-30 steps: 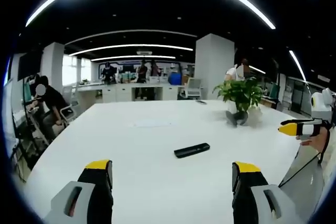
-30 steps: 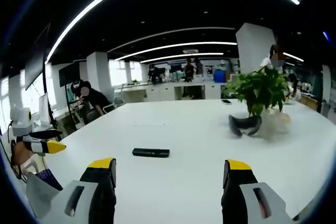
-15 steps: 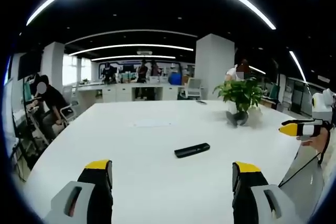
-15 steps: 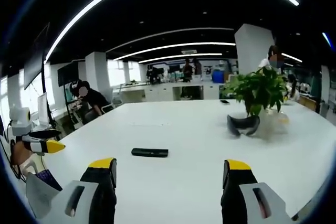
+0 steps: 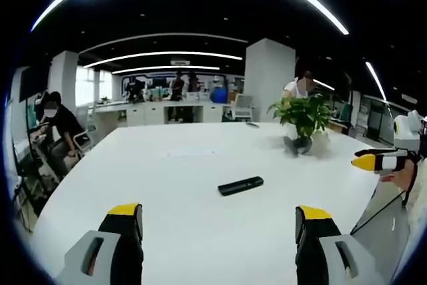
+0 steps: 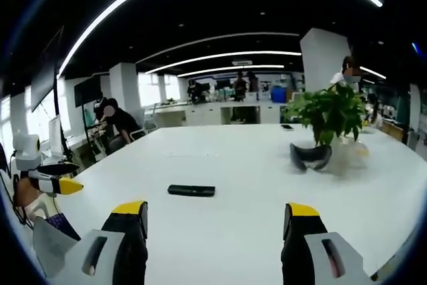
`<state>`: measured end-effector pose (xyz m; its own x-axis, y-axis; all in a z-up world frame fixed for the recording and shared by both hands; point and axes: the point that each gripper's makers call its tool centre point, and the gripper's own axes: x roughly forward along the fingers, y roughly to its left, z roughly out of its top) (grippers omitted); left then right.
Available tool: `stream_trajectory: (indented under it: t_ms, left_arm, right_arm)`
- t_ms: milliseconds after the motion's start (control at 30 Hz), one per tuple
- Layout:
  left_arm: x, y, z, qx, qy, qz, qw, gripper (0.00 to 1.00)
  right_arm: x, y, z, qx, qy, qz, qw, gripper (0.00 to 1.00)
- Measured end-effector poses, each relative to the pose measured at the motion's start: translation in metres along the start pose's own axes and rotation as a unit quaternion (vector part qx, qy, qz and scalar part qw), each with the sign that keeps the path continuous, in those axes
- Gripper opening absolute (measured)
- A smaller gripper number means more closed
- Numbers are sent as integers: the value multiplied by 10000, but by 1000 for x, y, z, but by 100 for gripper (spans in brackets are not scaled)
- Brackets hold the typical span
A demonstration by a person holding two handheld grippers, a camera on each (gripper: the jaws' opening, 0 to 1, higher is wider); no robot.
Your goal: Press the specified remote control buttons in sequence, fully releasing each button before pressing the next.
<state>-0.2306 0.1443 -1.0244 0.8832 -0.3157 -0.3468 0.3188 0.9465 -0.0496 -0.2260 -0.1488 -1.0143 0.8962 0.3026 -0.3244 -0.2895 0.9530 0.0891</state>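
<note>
In the left gripper view, the left gripper (image 5: pixel 219 221) rises from six o'clock with its two yellow-tipped jaws spread wide and nothing between them. They hang above a broad white table (image 5: pixel 167 185). The black remote control (image 5: pixel 240 185) lies flat on the table just past the centre, toward one o'clock of the gap between the jaws, well apart from both tips. A potted green plant (image 5: pixel 301 115) stands on the table at two o'clock, with a dark object at its foot. At three o'clock the right gripper (image 5: pixel 373 161) enters, its yellow tip pointing inward. A seated person (image 5: pixel 57 128) is at nine o'clock beyond the table's edge.

In the right gripper view, the right gripper (image 6: pixel 217 221) comes up from six o'clock, jaws likewise spread and empty over the table (image 6: pixel 253 185). The remote control (image 6: pixel 191 190) lies at about eleven o'clock from the gap between the jaws, clear of the tips. The plant (image 6: pixel 331 115) stands at two o'clock. The left gripper (image 6: pixel 55 185) shows at nine o'clock near the table's edge.
</note>
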Motion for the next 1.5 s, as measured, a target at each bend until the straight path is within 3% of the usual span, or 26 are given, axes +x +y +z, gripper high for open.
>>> stream_trajectory:
  t_ms: [633, 1033, 1233, 1333, 1500]
  left_arm:
    - [12, 0, 11, 168, 18, -104, 9998, 96]
    - [37, 2, 28, 520, 86, -278, 9982, 92]
    - [57, -5, 35, 805, 222, -496, 9953, 90]
    - [69, -7, 39, 891, 334, -602, 9936, 84]
    - [92, -8, 50, 1133, 424, -809, 9894, 83]
  right_arm:
    - [7, 11, -3, 68, 73, 231, 9997, 84]
    - [8, 12, -8, 113, 236, 310, 9992, 74]
    - [6, 19, -15, 177, 462, 474, 9977, 56]
    - [5, 23, -19, 222, 542, 533, 9969, 47]
    - [7, 27, -32, 310, 896, 673, 9932, 29]
